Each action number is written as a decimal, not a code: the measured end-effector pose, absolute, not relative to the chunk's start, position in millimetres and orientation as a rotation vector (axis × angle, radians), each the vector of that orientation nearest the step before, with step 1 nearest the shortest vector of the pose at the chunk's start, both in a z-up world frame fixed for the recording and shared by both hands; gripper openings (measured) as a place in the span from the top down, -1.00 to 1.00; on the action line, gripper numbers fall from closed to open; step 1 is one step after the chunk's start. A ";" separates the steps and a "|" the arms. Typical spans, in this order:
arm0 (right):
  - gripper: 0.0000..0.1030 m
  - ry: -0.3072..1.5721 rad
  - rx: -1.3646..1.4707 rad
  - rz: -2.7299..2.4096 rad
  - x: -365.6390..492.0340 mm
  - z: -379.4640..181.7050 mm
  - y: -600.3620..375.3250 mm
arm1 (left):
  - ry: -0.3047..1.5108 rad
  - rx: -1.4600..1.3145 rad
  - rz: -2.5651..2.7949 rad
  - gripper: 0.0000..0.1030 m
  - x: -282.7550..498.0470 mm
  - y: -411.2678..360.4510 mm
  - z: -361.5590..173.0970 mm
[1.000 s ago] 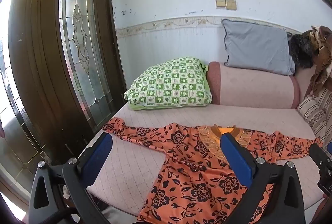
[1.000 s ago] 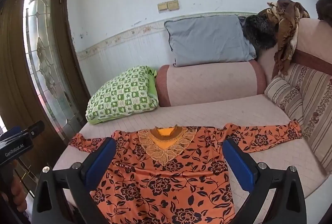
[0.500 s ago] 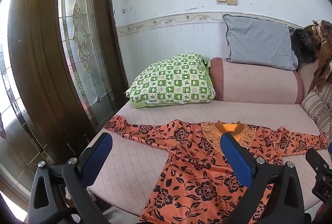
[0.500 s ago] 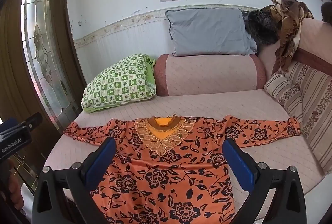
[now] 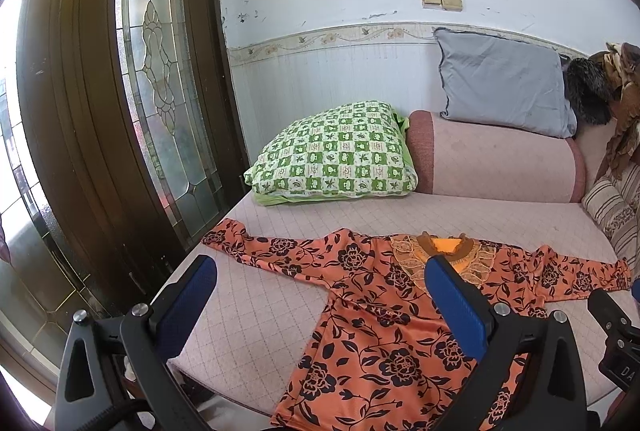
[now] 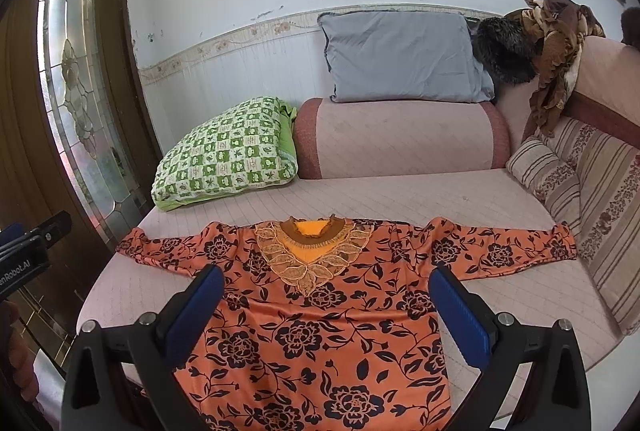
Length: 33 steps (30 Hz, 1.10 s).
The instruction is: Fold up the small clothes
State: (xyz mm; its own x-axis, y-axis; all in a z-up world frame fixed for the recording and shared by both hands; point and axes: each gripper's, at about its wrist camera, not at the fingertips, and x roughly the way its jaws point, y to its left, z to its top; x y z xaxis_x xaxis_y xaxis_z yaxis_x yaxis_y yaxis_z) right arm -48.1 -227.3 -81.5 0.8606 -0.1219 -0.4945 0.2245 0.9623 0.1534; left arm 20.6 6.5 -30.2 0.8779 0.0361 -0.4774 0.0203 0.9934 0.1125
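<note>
An orange long-sleeved top with black flowers (image 6: 320,315) lies flat on the pink sofa seat (image 6: 420,195), both sleeves spread out sideways and the lace collar toward the backrest. The left wrist view has the same top (image 5: 384,315) to the right of centre. My left gripper (image 5: 320,303) is open, held above the seat's front left part and the top's left side, holding nothing. Over the lower body of the top hovers my right gripper (image 6: 326,305), open, clear of the cloth. Each gripper's edge shows in the other's view.
A green checked pillow (image 6: 228,151) lies at the seat's back left. A grey cushion (image 6: 400,59) rests on the pink bolster (image 6: 400,139). A striped cushion (image 6: 552,179) and draped brown cloth (image 6: 556,43) sit on the right. A wooden glazed door (image 5: 160,79) stands left.
Both grippers have drawn back and risen a little, so the top lies lower and farther in both views. The top itself has not moved, and both grippers stay open.
</note>
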 end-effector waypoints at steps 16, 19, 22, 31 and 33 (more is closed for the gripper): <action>-1.00 0.509 0.205 -0.184 -46.9 -82.5 -224.2 | 0.502 0.109 0.006 -1.00 21.4 13.6 -31.2; -1.00 0.508 0.203 -0.185 -47.2 -84.3 -223.5 | 0.501 0.106 0.005 -1.00 21.4 13.2 -31.1; -1.00 0.510 0.204 -0.185 -46.5 -83.9 -223.7 | 0.500 0.108 0.002 -1.00 20.5 12.4 -31.3; -1.00 0.522 0.201 -0.191 -46.9 -83.6 -223.7 | 0.506 0.114 -0.006 -1.00 21.5 7.2 -34.2; -1.00 0.522 0.201 -0.190 -46.3 -83.9 -223.5 | 0.508 0.114 -0.008 -1.00 22.1 6.5 -34.8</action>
State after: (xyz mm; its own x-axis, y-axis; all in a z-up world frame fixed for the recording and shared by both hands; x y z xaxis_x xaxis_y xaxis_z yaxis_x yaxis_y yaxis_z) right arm -46.3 -223.5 -83.9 0.8501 -0.1283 -0.5108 0.2303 0.9628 0.1414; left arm 22.1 6.5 -34.8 0.8737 0.0206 -0.4861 0.0360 0.9936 0.1067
